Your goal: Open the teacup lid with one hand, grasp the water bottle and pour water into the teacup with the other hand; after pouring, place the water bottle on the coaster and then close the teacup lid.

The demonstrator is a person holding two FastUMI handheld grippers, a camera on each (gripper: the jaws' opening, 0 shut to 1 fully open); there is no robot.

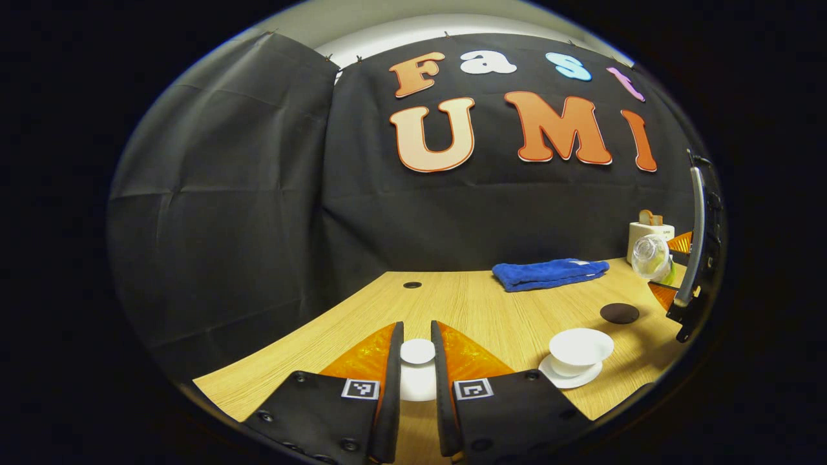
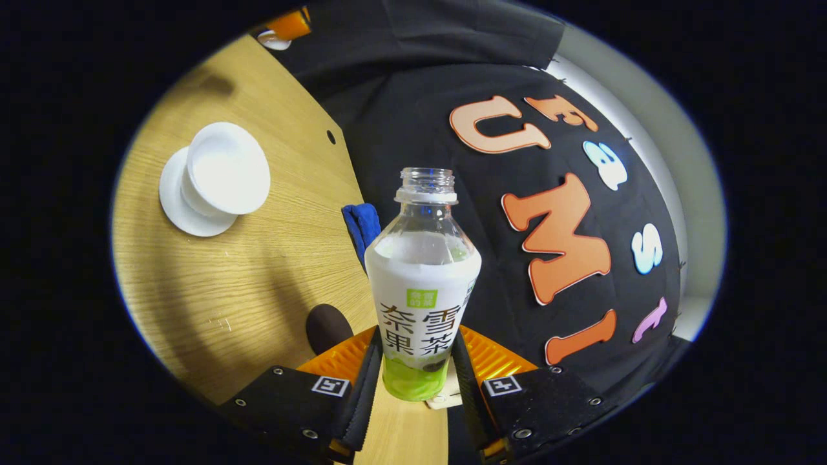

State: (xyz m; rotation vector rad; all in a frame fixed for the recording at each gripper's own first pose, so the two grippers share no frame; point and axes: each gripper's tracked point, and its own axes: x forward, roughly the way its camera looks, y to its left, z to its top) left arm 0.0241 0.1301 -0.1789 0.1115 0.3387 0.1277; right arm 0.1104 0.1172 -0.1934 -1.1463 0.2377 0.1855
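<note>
Pouring is the step in hand, I judge — the right gripper (image 2: 413,371) clamps the uncapped water bottle (image 2: 423,290), tipped sideways above the table, well short of the open teacup (image 2: 227,168). The left gripper (image 1: 417,361) pinches the teacup lid (image 1: 417,352) aside. Next, the bottle mouth must come over the cup — then tilt.

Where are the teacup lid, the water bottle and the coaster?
teacup lid (image 1: 417,352): left gripper view, its knob.
water bottle (image 2: 421,303): right gripper view, its label.
coaster (image 1: 619,313): left gripper view, its top face.

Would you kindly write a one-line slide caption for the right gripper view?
Right gripper holds the open water bottle tilted, above the table, with the uncovered teacup and dark coaster nearby.
</note>
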